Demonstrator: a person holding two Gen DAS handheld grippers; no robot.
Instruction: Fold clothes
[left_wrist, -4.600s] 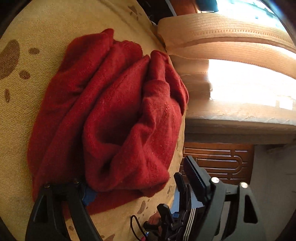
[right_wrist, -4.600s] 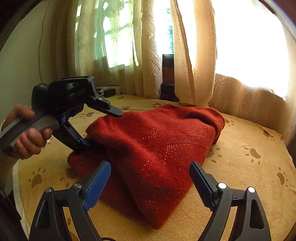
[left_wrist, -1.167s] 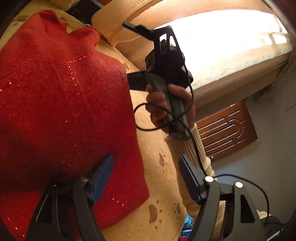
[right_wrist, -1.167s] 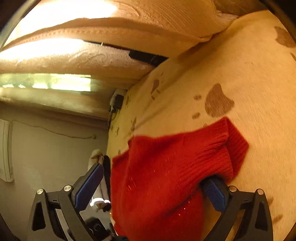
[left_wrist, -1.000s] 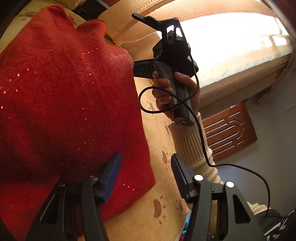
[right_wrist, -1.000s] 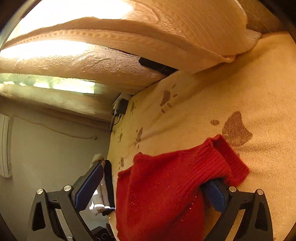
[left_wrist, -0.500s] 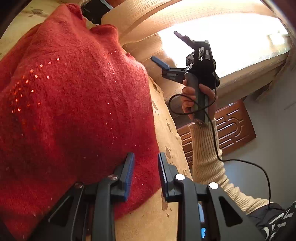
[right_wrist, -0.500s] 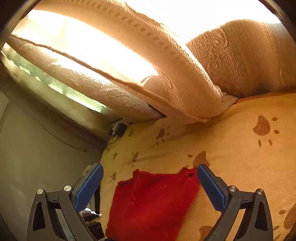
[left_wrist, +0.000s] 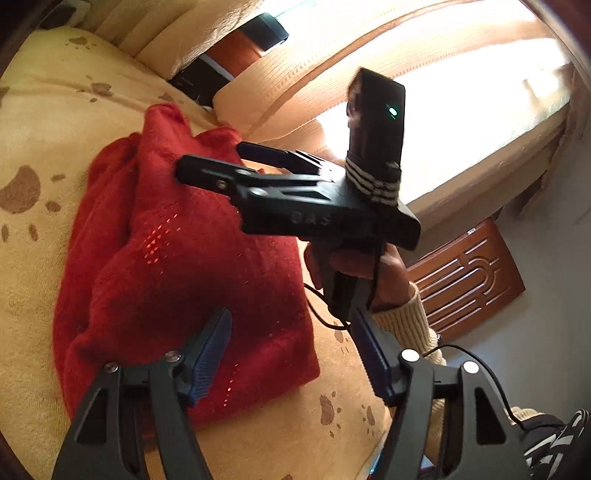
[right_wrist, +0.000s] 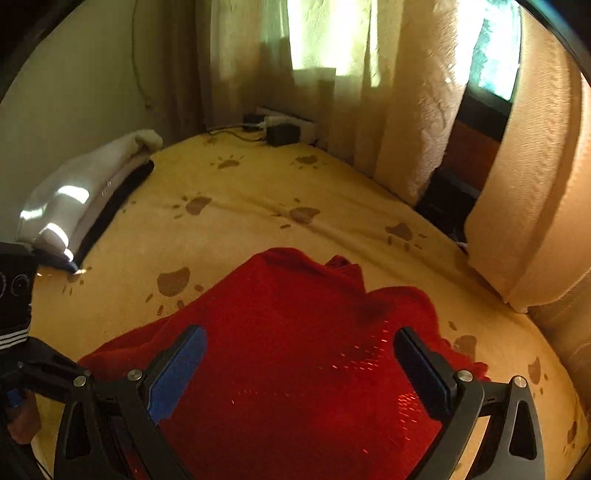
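My left hand-held gripper (left_wrist: 291, 354) hangs with its jaws spread wide and empty above the near edge of the folded red sweater (left_wrist: 192, 266), which lies on the paw-print blanket (left_wrist: 55, 110). My right hand-held gripper (right_wrist: 299, 369) is equally wide and empty, poised over the sweater's middle, with folded white and dark clothes (right_wrist: 85, 192) well apart by the wall.

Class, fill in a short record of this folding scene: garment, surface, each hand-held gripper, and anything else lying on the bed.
garment: red sweater, folded into a bundle
surface: yellow blanket with brown paw prints
left hand-held gripper: open, above the sweater's edge, holding nothing
right hand-held gripper: open, above the sweater, holding nothing
also there: stack of folded clothes by the wall
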